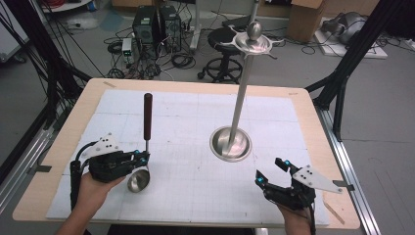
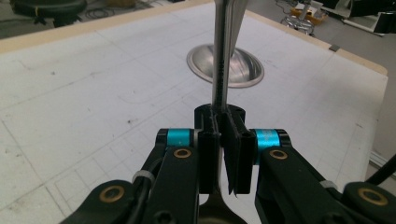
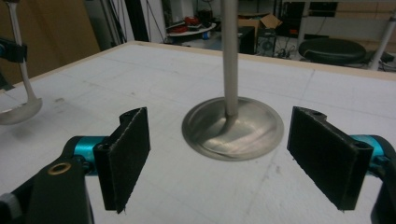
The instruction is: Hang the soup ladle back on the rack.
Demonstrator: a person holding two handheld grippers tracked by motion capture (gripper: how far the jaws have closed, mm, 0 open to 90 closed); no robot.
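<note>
A ladle point(image 1: 139, 180) with a steel bowl and a dark brown handle point(image 1: 148, 112) stands nearly upright at the left of the mat, bowl down. My left gripper point(image 1: 142, 157) is shut on its thin steel stem, seen close up as the stem point(image 2: 220, 70) pinched between the black pads of the left gripper point(image 2: 224, 135). A tall steel stand point(image 1: 240, 98) with a round dished base point(image 1: 230, 144) and a hooked top point(image 1: 252, 41) rises at mid-table. My right gripper point(image 1: 270, 171) is open near the front right, and the right gripper point(image 3: 219, 158) faces the stand's base point(image 3: 233, 128) with nothing between its pads.
A white gridded mat point(image 1: 195, 196) covers the wooden table point(image 1: 313, 122). On the floor beyond the far edge are a stool point(image 1: 222, 58), computer towers point(image 1: 156, 24) and cables. Black frame legs point(image 1: 342, 73) stand at both sides.
</note>
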